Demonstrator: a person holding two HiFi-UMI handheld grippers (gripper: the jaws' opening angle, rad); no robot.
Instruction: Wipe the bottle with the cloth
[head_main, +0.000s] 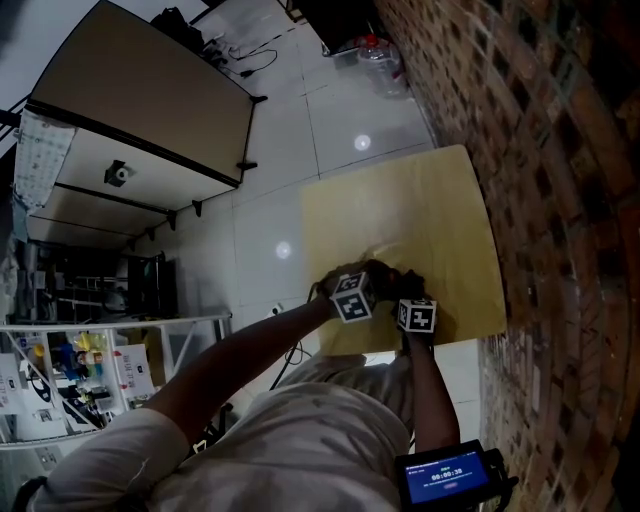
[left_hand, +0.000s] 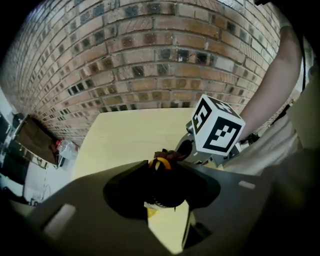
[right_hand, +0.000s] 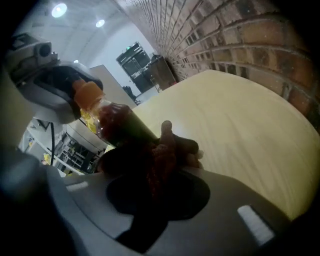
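A small black device with a lit blue screen (head_main: 447, 478) sits closest to me, low at my right side. Just past it, both my forearms reach out over the near edge of the pale wooden worktop (head_main: 400, 210), and the two tools meet there side by side.

On my left gripper (left_hand: 165, 175) the jaws are clamped on a dark bottle with an orange cap (right_hand: 117, 122), gripping it high up, close under the cap. The bottle is over the near part of the worktop. I cannot tell whether its base rests on the wood.

On my right gripper (right_hand: 155, 165) the jaws are closed on a dark red knitted cloth (right_hand: 162, 150), which bunches out past the tips and lies against the bottle's lower side. In the left gripper view this tool's black-and-white marker cube (left_hand: 217, 131) shows just beside the bottle, with a fold of the cloth next to the cap.

Beyond the bottle, the worktop runs away from me bare and evenly lit. Its right edge lies along a red-brown brick wall (head_main: 560, 150). To the left and farther off there is a white tiled floor (head_main: 330, 110) with lamp reflections on it, and a large brown board (head_main: 150, 100) lies across a frame.
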